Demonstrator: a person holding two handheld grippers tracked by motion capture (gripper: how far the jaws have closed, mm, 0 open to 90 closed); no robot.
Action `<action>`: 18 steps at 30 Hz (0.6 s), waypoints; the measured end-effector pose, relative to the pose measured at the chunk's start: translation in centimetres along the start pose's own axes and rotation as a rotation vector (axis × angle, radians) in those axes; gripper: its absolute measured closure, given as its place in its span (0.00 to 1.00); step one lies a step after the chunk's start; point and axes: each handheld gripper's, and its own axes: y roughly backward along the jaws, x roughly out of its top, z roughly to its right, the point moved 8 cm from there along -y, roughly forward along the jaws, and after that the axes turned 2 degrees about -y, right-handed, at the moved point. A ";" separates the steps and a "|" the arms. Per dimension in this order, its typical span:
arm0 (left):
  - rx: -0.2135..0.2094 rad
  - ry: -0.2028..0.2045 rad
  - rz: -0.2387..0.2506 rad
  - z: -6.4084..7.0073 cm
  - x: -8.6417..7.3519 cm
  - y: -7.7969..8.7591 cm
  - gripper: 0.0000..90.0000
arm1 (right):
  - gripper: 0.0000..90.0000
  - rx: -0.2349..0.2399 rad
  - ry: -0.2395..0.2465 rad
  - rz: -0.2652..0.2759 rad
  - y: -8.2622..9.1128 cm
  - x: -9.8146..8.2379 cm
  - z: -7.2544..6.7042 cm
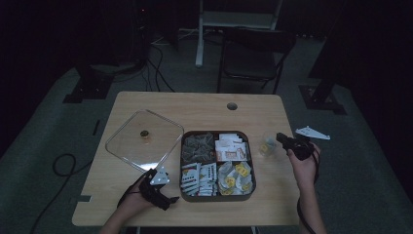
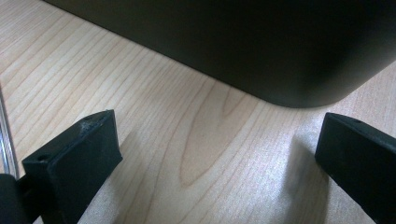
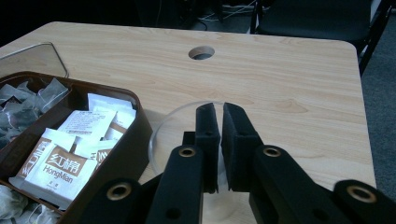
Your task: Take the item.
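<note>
Two claws (image 1: 157,187) (image 1: 285,141) beside tray (image 1: 217,197)

Light: dim all round, the far end of the room almost black.
Floor (image 1: 44,122): grey-green carpet, and there's a black cable (image 1: 63,165) looping across it at the left.
Table (image 1: 204,105): pale wood grain, rounded corners, a round cable hole (image 1: 232,106) near the far edge.
Chair (image 1: 253,56): dark folding chair just beyond the table.
Stand (image 1: 234,22): white-framed, behind the chair.
More cables (image 1: 158,63): trailing at the back left.
</note>
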 end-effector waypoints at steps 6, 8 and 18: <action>0.000 -0.001 -0.001 0.0 0.0 0.0 0.00 | 0.80 0.001 -0.015 0.032 0.4 0.3 -0.2; 0.000 -0.002 -0.001 0.0 0.0 0.0 0.00 | 0.75 0.002 -0.014 0.036 0.6 0.4 -0.3; 0.000 -0.002 -0.002 0.0 0.0 0.0 0.00 | 0.54 0.071 -0.031 0.078 1.8 0.9 -1.4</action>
